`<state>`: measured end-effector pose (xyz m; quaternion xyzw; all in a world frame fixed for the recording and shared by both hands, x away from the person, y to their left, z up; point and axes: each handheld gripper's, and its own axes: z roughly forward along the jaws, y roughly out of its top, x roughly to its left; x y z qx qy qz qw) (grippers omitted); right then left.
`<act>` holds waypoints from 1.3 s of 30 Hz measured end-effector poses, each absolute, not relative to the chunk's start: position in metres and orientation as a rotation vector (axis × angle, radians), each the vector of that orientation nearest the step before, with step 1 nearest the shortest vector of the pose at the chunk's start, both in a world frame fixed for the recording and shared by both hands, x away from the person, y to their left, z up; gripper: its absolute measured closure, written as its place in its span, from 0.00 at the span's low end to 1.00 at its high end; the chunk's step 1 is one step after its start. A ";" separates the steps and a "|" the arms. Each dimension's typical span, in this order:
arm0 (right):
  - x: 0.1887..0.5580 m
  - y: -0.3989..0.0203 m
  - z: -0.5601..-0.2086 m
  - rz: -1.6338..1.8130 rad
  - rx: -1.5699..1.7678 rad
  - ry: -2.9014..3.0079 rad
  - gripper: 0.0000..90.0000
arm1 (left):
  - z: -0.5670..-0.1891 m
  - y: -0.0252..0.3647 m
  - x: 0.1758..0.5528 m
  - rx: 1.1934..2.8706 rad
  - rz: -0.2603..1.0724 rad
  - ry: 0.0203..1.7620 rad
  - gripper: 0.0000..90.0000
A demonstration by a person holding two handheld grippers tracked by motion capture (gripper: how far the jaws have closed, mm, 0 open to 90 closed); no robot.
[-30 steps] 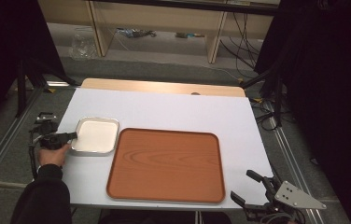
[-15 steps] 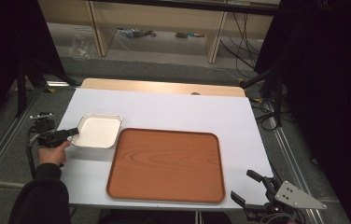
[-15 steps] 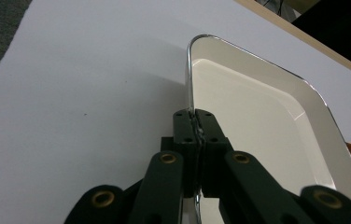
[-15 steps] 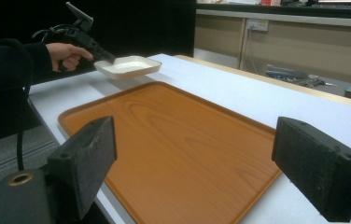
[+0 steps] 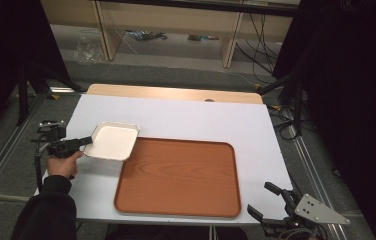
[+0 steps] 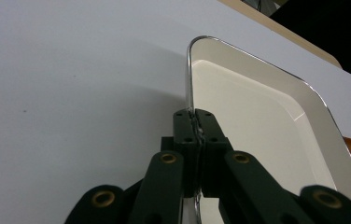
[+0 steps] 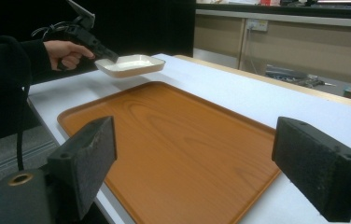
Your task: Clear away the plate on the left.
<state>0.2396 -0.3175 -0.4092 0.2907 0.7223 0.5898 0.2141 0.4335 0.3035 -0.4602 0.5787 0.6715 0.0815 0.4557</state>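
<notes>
My white worktop (image 5: 186, 120) carries a brown wooden tray (image 5: 178, 177) at its near middle. The white dish (image 5: 111, 141) hangs lifted just off the tray's far left corner, tilted, clear of the worktop in the right gripper view. My left tool (image 5: 87, 141) is clamped on the dish's left rim, my hand (image 5: 65, 162) level behind it. My right tool (image 5: 268, 202) waits near right, its jaws apart. I see no lettering.
</notes>
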 end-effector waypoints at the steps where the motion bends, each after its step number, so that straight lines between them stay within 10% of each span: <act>1: 0.239 -0.317 -0.409 1.638 0.805 2.006 0.17 | -0.459 0.299 0.433 1.425 0.196 1.650 0.98; 39: 0.239 -0.318 -0.409 1.639 0.807 1.999 0.16 | -0.453 0.169 0.420 1.724 0.000 1.356 0.98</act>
